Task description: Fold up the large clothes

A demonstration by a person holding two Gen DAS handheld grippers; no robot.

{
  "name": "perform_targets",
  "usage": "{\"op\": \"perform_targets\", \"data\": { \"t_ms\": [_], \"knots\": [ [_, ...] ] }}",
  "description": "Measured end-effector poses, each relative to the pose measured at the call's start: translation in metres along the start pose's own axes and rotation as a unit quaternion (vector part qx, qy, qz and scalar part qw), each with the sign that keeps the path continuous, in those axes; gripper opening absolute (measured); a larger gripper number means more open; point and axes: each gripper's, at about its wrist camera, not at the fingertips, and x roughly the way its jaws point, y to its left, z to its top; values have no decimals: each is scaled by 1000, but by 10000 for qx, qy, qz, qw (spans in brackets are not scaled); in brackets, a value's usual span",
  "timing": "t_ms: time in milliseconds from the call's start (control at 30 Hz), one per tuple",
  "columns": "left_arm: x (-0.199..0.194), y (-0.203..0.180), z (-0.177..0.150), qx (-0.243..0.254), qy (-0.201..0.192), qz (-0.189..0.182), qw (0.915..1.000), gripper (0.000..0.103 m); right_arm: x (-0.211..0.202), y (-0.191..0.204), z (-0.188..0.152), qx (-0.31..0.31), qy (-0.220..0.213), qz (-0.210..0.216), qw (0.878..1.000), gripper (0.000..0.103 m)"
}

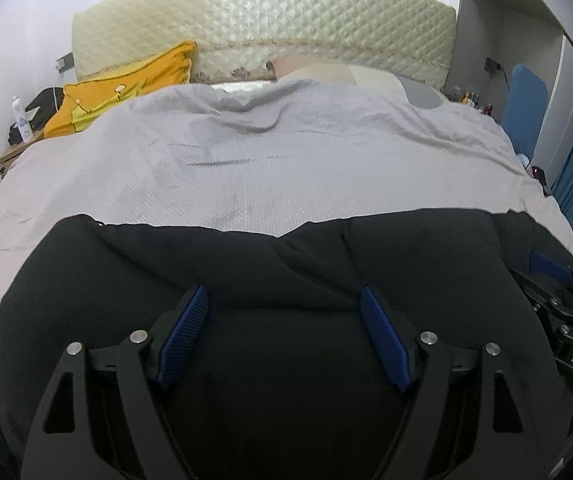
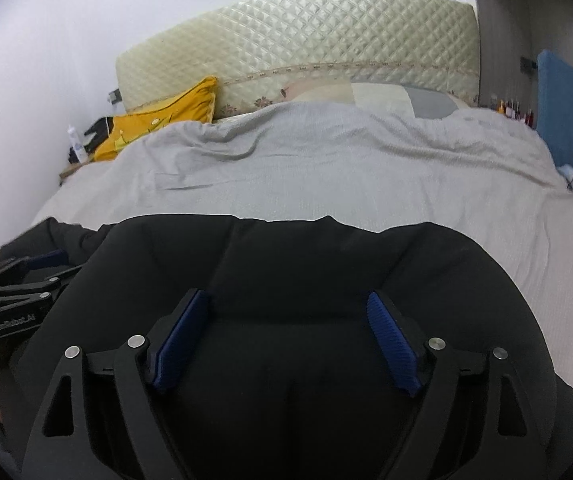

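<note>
Two grippers: both over one garment, side by side, pointing toward the far headboard.
Garment: large black soft-fabric garment (image 1: 286,280), spread across the near part of the bed, filling the lower half of both wrist views; type (jacket, trousers) cannot be told.
Surface: pale grey textured bedspread (image 1: 266,168), bare from the garment's far edge up to the pillows.
Left gripper: black two-finger gripper with blue ribbed pads (image 1: 284,330), jaws spread wide, nothing between the pads, black cloth directly beneath; touching or just above cannot be told.
Right gripper: matching black gripper with blue pads (image 2: 286,334), also spread wide and holding nothing, same cloth directly under it.
Key relation: garment lies below and ahead of both grippers; its far edge (image 2: 286,218) runs left-right, so the long axis looks crosswise to the fingers.
Gripper spacing: left gripper sits on the garment's left part, right gripper on its right part; each shows at the edge of the other's view, near one another.
Nearer hand: neither clearly, both look about equally far from the far edge.
Judged step: grasp not yet made; next move probably pinches cloth on each side to lift and fold.
Risk: thick dark folds hide edges, pads may catch several layers.
Background: yellow cushion (image 1: 126,92) far left, cream quilted headboard (image 1: 266,16) at the far end, well apart from the work.
</note>
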Motion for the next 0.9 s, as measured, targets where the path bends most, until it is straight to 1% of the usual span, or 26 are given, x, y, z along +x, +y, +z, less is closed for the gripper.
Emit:
{"op": "perform_targets", "data": {
  "t_ms": [133,200,333,367,433,467,533,600,667,733,800,900],
  "knots": [
    [1,9,1,-148,121,-179,9997,79,5,-4,2,46,99,94,9999,83],
    [-2,9,-1,-143,101,-182,9997,79,1,-6,2,93,113,179,9997,83],
    [-17,13,-5,-156,-20,-189,9997,79,-17,-8,1,159,-18,366,9992,85],
    [-22,15,-6,-132,-56,-167,9998,79,-21,-8,2,153,-56,390,9991,87],
    [-36,22,-11,-131,-148,-102,9998,80,-33,-9,1,87,-152,387,9991,95],
    [-44,28,-14,-183,-195,-137,9995,80,-38,-10,0,77,-188,377,9991,102],
    [-56,42,-18,-343,-228,-187,9990,81,-48,-17,-5,75,-245,366,9990,103],
    [-63,52,-19,-413,-295,-48,9987,82,-56,-26,-12,59,-255,270,9993,103],
    [-66,62,-22,-404,-339,109,9986,83,-62,-38,-18,189,-274,225,9992,103],
    [-63,69,-25,-390,-333,244,9984,83,-67,-48,-21,286,-321,189,9989,103],
    [-55,77,-35,-514,-304,445,9972,83,-68,-53,-24,262,-358,73,9990,103],
    [-46,81,-39,-615,-253,473,9967,86,-61,-58,-31,294,-270,85,9992,103]
  ]
}}
